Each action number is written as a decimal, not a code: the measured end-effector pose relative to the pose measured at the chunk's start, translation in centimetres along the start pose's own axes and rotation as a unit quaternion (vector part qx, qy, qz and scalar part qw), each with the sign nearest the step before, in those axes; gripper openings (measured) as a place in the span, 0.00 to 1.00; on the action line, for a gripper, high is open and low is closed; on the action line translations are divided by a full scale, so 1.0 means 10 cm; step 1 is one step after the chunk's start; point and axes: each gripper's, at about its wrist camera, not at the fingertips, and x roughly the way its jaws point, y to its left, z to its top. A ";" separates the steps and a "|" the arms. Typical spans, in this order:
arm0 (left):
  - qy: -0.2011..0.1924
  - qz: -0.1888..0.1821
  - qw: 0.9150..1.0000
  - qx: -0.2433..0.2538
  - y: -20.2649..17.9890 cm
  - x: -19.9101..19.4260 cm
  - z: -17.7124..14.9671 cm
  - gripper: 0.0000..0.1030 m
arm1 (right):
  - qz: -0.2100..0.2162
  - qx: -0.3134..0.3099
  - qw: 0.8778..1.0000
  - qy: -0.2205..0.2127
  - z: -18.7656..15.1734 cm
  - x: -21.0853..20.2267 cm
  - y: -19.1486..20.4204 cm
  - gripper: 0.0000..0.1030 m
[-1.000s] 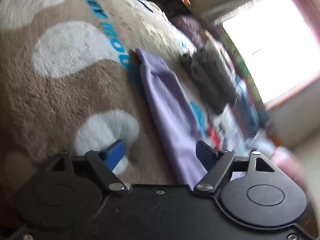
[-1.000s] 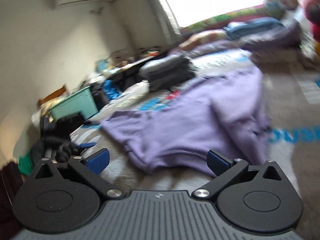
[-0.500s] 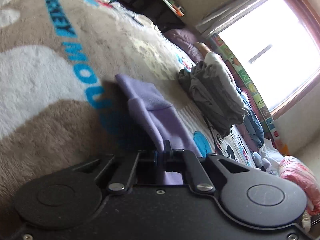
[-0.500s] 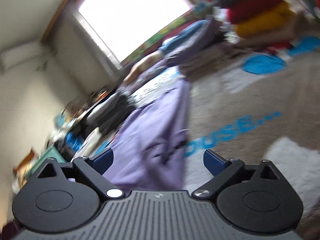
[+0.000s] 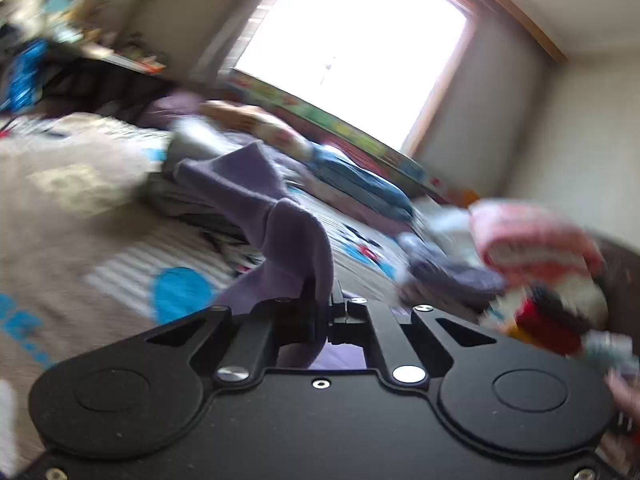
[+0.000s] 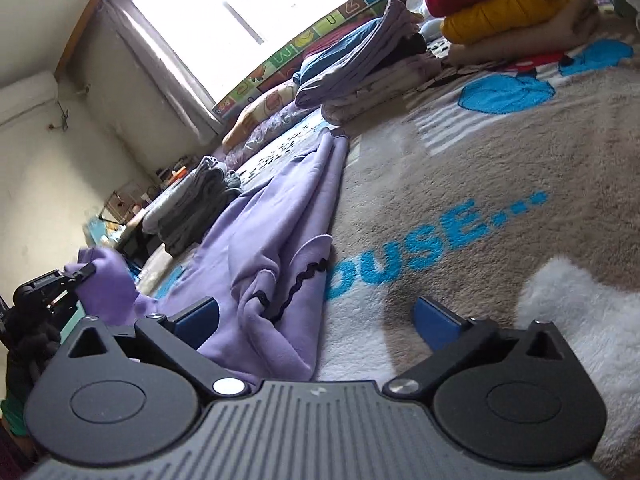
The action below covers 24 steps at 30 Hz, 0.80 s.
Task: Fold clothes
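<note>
The left gripper (image 5: 334, 312) is pinching a lifted corner of the half-spread purple garment (image 6: 276, 216), while the right gripper (image 6: 316, 318) is gaping wide beside it.

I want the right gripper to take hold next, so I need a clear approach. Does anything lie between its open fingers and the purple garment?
Nothing visible does. The right gripper is open, and the purple garment lies on the blanket directly ahead, a fold already reaching between its fingers. The left gripper pinches a far corner, off to the side.
</note>
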 end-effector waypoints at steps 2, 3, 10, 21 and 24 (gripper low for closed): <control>0.012 -0.018 0.999 0.038 -0.26 0.05 -0.10 0.02 | 0.003 -0.003 1.000 -0.001 0.01 -0.02 0.02 1.00; 0.021 -0.028 0.998 0.054 -0.39 0.08 -0.16 0.02 | 0.004 -0.005 1.000 -0.002 0.01 -0.04 0.03 1.00; 0.109 -0.056 0.971 0.204 -1.03 0.40 -0.76 0.02 | 0.042 -0.040 0.998 -0.015 0.04 -0.19 0.21 0.86; 0.182 -0.137 0.929 0.292 -1.00 0.07 -0.90 0.56 | 0.111 -0.022 0.993 0.038 0.01 0.01 0.74 0.77; 0.152 -0.113 0.954 0.234 -0.69 -0.09 -0.66 0.60 | 0.089 0.017 0.994 0.063 0.03 0.21 0.83 0.77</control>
